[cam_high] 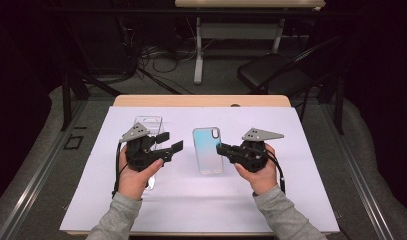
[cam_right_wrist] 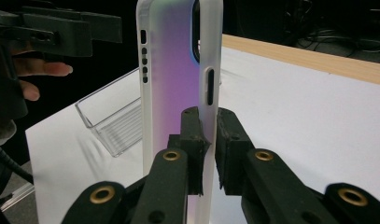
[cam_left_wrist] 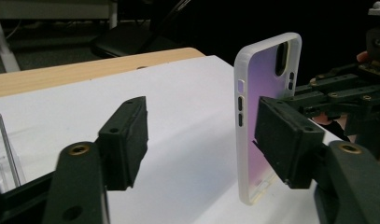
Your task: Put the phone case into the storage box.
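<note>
Lab: dark room, floor cables (cam_high: 156,57), folding chair (cam_high: 271,72), white-covered table (cam_high: 201,200).

Overhead view, two close jaw-level views

The counter (cam_high: 201,100) has a light wood top. A white sheet (cam_high: 201,200) covers most of the counter. A clear plastic tray (cam_high: 147,125) lies on the sheet, toward the counter's left side.
</note>
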A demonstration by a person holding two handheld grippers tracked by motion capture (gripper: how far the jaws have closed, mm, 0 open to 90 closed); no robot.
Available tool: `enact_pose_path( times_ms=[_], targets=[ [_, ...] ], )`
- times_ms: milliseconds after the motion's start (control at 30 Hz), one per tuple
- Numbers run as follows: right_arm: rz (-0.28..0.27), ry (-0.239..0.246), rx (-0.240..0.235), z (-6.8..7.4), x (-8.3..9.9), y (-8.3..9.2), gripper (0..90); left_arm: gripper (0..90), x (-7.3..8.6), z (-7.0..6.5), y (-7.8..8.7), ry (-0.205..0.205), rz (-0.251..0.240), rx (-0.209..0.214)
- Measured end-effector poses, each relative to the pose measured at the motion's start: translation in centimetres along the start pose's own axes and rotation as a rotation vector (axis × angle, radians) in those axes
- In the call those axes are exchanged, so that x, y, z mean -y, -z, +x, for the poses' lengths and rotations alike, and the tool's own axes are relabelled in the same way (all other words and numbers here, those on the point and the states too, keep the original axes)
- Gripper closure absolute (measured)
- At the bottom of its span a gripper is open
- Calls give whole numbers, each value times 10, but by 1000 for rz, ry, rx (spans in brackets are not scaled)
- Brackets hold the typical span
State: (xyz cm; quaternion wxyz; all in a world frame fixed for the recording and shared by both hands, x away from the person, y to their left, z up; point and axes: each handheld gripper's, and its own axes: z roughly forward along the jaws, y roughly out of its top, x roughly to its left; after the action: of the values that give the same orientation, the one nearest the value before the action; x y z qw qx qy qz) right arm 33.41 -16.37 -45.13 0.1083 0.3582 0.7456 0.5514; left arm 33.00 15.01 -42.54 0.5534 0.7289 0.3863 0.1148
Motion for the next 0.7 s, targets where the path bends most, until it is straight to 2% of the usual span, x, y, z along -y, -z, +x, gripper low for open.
enact_pose_path(
  times_ms=[100,233,433,700],
  targets=[
    [-10,-5,8,0,0,1,828,311,-1,-1,-3,14,-2,2],
    [-19,-9,19,0,0,1,828,307,-3,-4,-6,12,-3,9],
    [-30,10,47,3,2,0,827,304,-7,-7,-9,8,-7,18],
    [-26,2,48,4,4,-2,828,304,-8,-9,-16,11,-18,33]
  ],
)
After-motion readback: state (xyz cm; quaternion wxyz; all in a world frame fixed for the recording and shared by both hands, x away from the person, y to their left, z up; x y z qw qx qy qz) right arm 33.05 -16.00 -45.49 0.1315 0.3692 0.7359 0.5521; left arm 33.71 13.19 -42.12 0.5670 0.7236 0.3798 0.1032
